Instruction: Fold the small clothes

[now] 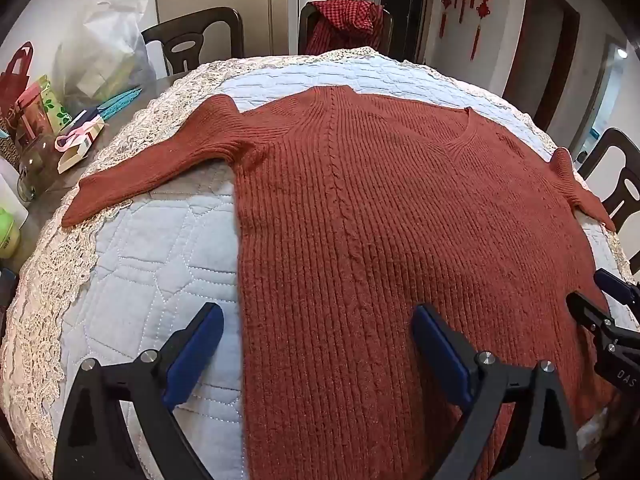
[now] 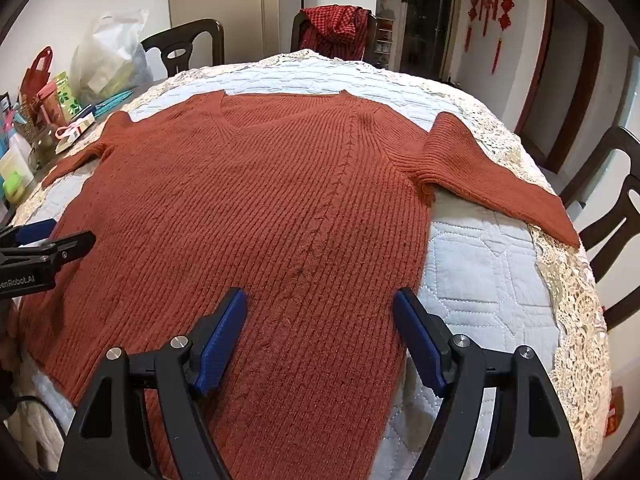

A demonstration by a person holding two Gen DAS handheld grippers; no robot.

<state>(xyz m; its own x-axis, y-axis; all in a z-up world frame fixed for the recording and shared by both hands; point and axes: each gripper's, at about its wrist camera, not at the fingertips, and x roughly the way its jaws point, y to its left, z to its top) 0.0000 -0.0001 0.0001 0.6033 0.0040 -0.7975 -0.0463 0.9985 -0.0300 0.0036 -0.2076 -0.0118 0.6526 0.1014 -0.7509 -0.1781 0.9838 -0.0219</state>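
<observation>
A rust-red ribbed knit sweater (image 1: 380, 208) lies flat and spread out on a pale blue quilted cover, V-neck at the far side, both sleeves out to the sides. It also shows in the right wrist view (image 2: 256, 200). My left gripper (image 1: 318, 320) is open and empty, just above the sweater's lower left edge. My right gripper (image 2: 320, 308) is open and empty, over the lower right edge. The right gripper shows at the right edge of the left wrist view (image 1: 600, 296). The left gripper shows at the left edge of the right wrist view (image 2: 60, 232).
The quilted cover (image 1: 160, 272) has a lace border (image 2: 572, 292). Bags, boxes and bottles (image 1: 48, 120) crowd the table's left side. Dark chairs stand around the table; one at the back carries a red checked garment (image 1: 344, 24).
</observation>
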